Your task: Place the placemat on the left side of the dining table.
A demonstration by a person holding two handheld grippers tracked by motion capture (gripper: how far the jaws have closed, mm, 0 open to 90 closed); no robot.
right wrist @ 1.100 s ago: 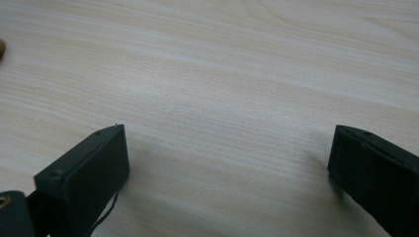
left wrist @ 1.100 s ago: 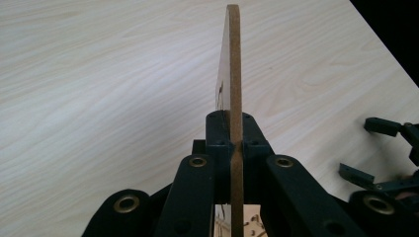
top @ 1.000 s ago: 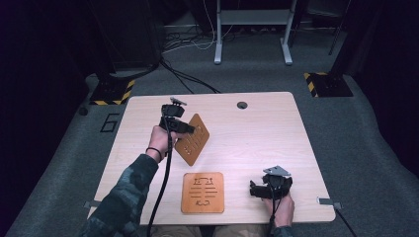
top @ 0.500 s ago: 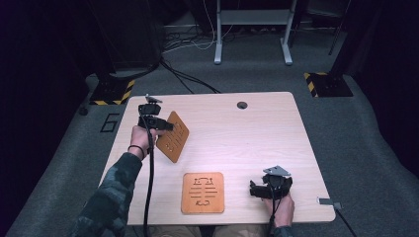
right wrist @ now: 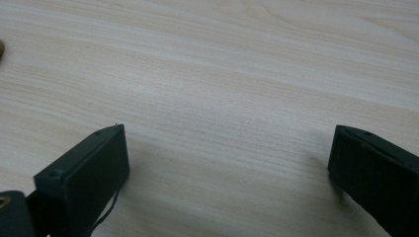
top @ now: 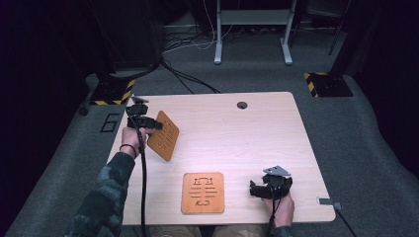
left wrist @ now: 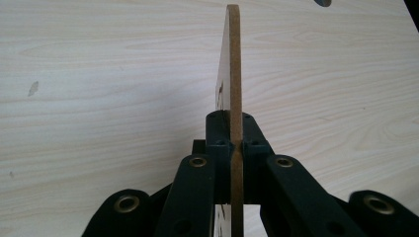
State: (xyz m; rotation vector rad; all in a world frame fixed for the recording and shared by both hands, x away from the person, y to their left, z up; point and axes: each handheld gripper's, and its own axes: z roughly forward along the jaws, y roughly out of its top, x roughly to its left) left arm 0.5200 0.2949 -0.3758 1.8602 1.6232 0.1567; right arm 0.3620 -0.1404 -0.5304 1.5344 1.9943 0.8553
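Since a second ago, the left gripper (top: 153,124) has carried its wooden board (top: 164,135) leftward, toward the bench's (top: 276,128) left edge. Its jaws are clamped on the board's edge, holding it tilted above the bench. A second board (top: 202,192) lies flat near the front edge. The right gripper (top: 253,189) rests beside it, jaws wide apart and empty.
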